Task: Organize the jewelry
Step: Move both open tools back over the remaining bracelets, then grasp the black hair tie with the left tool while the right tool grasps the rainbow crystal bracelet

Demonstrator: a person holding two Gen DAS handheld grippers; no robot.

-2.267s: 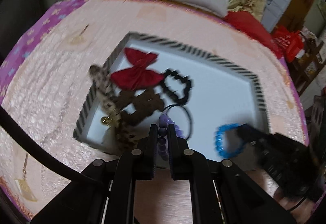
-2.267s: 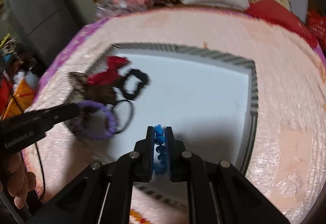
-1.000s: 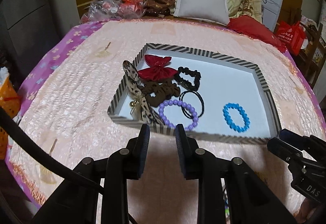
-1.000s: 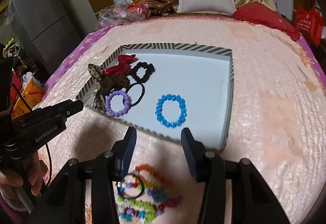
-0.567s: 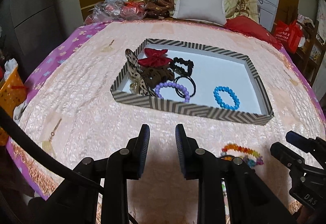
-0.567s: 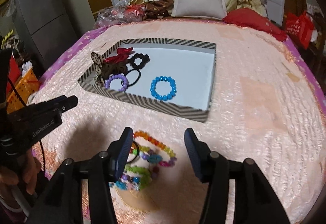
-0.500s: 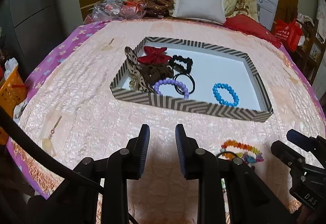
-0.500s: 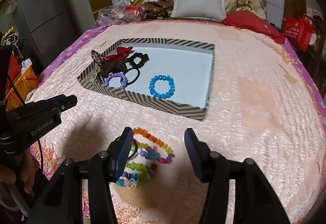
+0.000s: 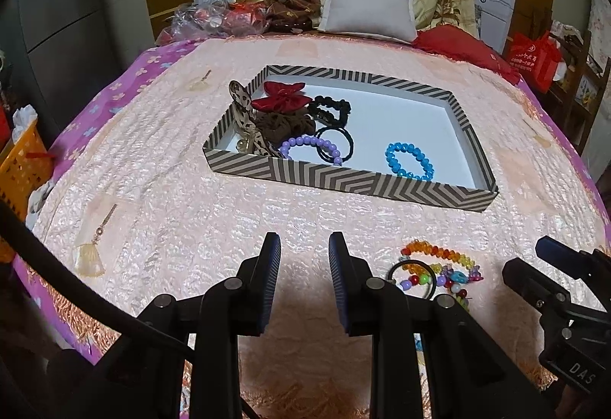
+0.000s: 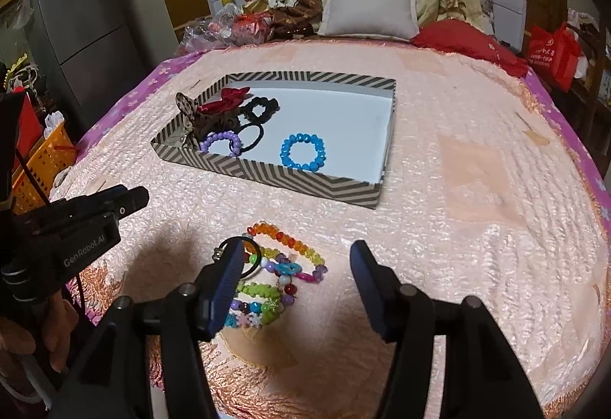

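A striped box [image 9: 343,184] [image 10: 267,173] lies on the pink bedspread. In it are a blue bead bracelet [image 9: 408,160] [image 10: 303,152], a purple bead bracelet [image 9: 311,148] [image 10: 221,142], black hair ties [image 9: 336,144], a red bow [image 9: 280,97] and brown scrunchies. A pile of colourful bead bracelets [image 9: 439,268] [image 10: 278,266] with a black ring lies on the bedspread in front of the box. My left gripper [image 9: 304,247] is open and empty, left of the pile. My right gripper [image 10: 298,255] is open wide and empty, just above the pile.
A white pillow [image 9: 366,8], a floral quilt and bags sit at the bed's far end. A small tasselled pendant [image 9: 93,251] lies near the left edge. An orange basket [image 9: 23,167] stands beside the bed on the left.
Both grippers let go of the purple and blue bracelets in the box, opened, and drew back towards the near edge. The bracelet pile has come into view under the right gripper.
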